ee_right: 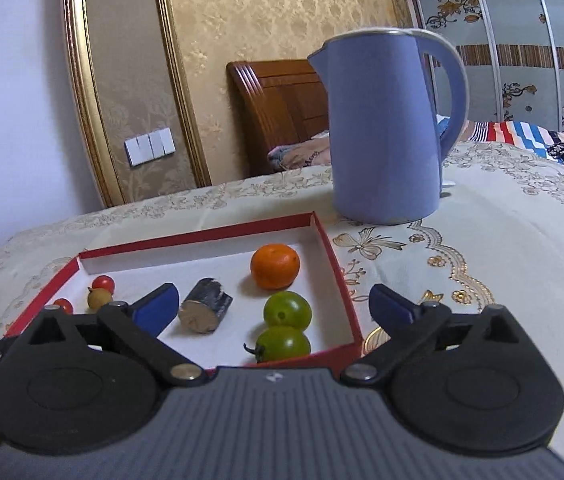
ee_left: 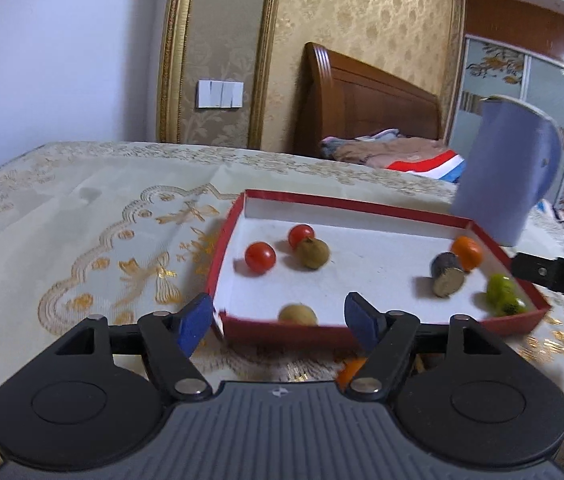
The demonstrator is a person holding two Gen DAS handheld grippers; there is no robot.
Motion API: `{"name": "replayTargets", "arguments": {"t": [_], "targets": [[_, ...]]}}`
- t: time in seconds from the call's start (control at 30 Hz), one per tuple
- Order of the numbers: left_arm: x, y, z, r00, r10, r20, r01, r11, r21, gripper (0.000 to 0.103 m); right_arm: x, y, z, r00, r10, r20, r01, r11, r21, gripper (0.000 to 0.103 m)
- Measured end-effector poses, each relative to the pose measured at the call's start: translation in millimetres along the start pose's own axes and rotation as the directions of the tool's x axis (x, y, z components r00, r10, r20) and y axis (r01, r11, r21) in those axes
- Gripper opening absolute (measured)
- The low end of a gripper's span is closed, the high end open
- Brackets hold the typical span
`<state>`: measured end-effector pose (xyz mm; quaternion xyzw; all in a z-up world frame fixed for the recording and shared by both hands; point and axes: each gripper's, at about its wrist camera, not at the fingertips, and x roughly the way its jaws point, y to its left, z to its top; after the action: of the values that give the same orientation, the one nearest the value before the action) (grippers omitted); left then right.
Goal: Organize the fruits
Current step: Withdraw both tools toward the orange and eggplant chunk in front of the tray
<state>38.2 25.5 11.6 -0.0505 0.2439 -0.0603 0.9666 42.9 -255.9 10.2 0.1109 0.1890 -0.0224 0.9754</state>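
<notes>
Fruit lay gathered in a shallow red box (ee_right: 338,276) on the cloth-covered table (ee_right: 502,248), and the low walls looked meant to keep round pieces from rolling off while leaving them easy to reach from above. Behind the box stood a blue kettle (ee_right: 386,128), apart from the far rim and seemingly no part of the sorting. The left claw (ee_left: 278,322) hovered spread wide at the near wall, gripping nothing, its blue pads straddling a pale longan (ee_left: 297,314) just inside that wall. The right claw (ee_right: 274,310) was likewise spread and empty, poised over the box's other end. Inside, like seemed roughly grouped with like: an orange (ee_right: 275,266) sat toward the far corner, with a dark stubby cane piece (ee_right: 205,312) lying on its side beside it, cut face pale. Two green tomatoes (ee_right: 286,326) touched each other near the front wall, glossy, one showing a dark stem. At the opposite end were two red tomatoes (ee_left: 278,246), small and shiny, one of them against a brownish longan (ee_left: 313,253). Another orange bit (ee_left: 352,370) showed outside the box beneath the left claw, mostly hidden, so the task seemed unfinished.
</notes>
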Motion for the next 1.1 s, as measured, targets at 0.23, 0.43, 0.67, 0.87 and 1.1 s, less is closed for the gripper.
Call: {"name": "replayTargets", "arguments": {"t": [0.23,0.43,0.67,0.87,1.1], "targets": [[-4,-8,-7,0.996,-0.084,-0.036,0.086,0.995,0.048,0.073,1,-5,-1,1.0,-0.028,-0.003,0.028,0.999,0.019,0.103],[-1,-19,-14,0.995,-0.078,-0.066,0.085,0.99,0.112,0.084,0,-7,-1,0.999,-0.033,-0.003,0.033,0.999,0.032,0.103],[10,-24,-21,0.989,-0.051,-0.137,0.071,0.987,0.146,0.099,1,-7,-1,0.999,-0.036,-0.007,0.036,0.999,0.034,0.103],[17,-12,-20,0.989,-0.003,-0.148,0.017,0.995,0.096,0.102,-5,-5,-6,1.0,-0.02,-0.016,0.02,1.0,0.02,0.103],[21,-11,-21,0.983,0.025,-0.181,-0.005,0.994,0.109,0.101,-5,-2,-7,0.999,-0.029,-0.02,0.029,1.0,0.002,0.103]]}}
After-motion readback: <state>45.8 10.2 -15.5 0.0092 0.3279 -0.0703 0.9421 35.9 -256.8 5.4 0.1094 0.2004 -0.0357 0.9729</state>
